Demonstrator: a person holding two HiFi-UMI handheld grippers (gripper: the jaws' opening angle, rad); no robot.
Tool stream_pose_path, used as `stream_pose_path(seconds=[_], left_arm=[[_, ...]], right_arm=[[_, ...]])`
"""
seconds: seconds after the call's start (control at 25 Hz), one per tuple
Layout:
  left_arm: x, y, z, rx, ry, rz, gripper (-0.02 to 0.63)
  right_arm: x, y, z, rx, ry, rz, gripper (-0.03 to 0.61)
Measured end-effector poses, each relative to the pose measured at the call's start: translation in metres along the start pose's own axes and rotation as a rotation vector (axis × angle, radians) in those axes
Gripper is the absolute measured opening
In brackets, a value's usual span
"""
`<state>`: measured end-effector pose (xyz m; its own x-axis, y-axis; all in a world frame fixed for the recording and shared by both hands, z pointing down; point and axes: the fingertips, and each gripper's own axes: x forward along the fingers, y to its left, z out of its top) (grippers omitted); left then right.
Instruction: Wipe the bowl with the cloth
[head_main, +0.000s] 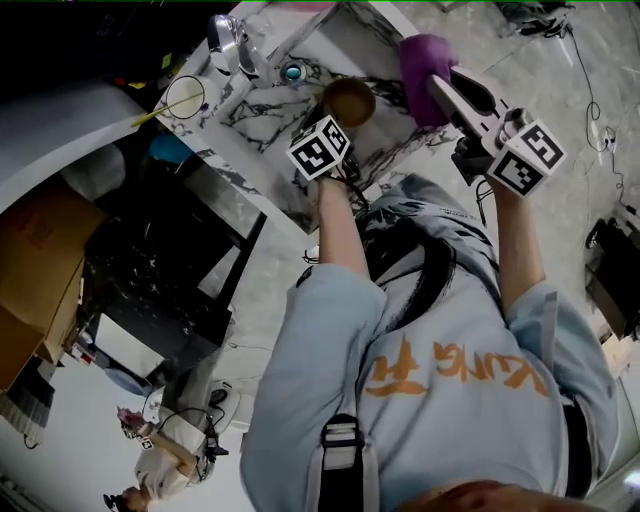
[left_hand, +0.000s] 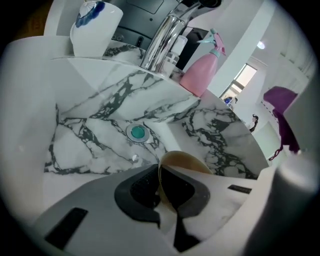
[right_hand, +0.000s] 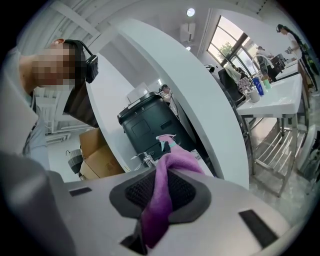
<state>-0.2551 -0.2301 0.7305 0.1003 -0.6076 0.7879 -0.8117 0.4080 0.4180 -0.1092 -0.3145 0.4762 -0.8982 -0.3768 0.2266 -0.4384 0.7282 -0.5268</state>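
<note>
A small brown bowl is held over the marble sink basin; my left gripper is shut on its rim. In the left gripper view the bowl stands on edge between the dark pads, above the basin floor and its teal drain. My right gripper is shut on a purple cloth, held up beside the bowl to its right. The cloth hangs pinched between the pads in the right gripper view, and shows as a purple bunch at the left gripper view's right edge.
A chrome faucet, a pink spray bottle and a white cup stand along the sink's back ledge. A black bin and cardboard boxes stand behind. Another person is on the floor below left.
</note>
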Motion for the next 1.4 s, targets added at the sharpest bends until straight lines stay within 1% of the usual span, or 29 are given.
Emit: stream_pose_path(seconds=[0.08, 0.24, 0.32, 0.56, 0.68, 0.8, 0.96, 1.08, 1.28, 1.32, 1.4], left_arm=[[0.003, 0.002, -0.004, -0.002, 0.007, 0.009, 0.034], [0.008, 0.008, -0.011, -0.062, 0.011, -0.004, 0.034], [0.01, 0.011, -0.014, -0.077, 0.02, -0.003, 0.034], [0.009, 0.002, -0.014, -0.075, 0.046, -0.061, 0.035], [0.005, -0.005, -0.013, -0.082, 0.038, -0.084, 0.057], [-0.006, -0.005, 0.0, -0.077, -0.009, -0.086, 0.081], [-0.021, -0.005, 0.013, -0.055, -0.065, -0.077, 0.089], [-0.036, -0.004, 0.022, -0.076, -0.115, -0.07, 0.089], [-0.069, -0.009, 0.049, -0.085, -0.238, -0.055, 0.086], [-0.078, -0.012, 0.056, -0.083, -0.268, -0.05, 0.081], [-0.099, -0.02, 0.067, -0.079, -0.335, -0.042, 0.05]], right_arm=[[0.004, 0.003, -0.003, -0.006, 0.014, 0.004, 0.08], [0.007, 0.013, -0.009, -0.011, 0.05, 0.013, 0.08], [0.007, 0.018, -0.011, -0.013, 0.063, 0.018, 0.08], [0.01, 0.033, -0.016, -0.031, 0.091, 0.04, 0.08], [0.01, 0.038, -0.015, -0.032, 0.092, 0.052, 0.08], [0.014, 0.048, -0.016, -0.043, 0.096, 0.08, 0.08], [0.016, 0.055, -0.018, -0.052, 0.101, 0.104, 0.08], [0.016, 0.055, -0.018, -0.046, 0.096, 0.116, 0.08], [0.015, 0.051, -0.01, -0.072, 0.098, 0.137, 0.08], [0.015, 0.05, -0.007, -0.081, 0.094, 0.144, 0.08], [0.015, 0.047, 0.002, -0.1, 0.085, 0.153, 0.08]])
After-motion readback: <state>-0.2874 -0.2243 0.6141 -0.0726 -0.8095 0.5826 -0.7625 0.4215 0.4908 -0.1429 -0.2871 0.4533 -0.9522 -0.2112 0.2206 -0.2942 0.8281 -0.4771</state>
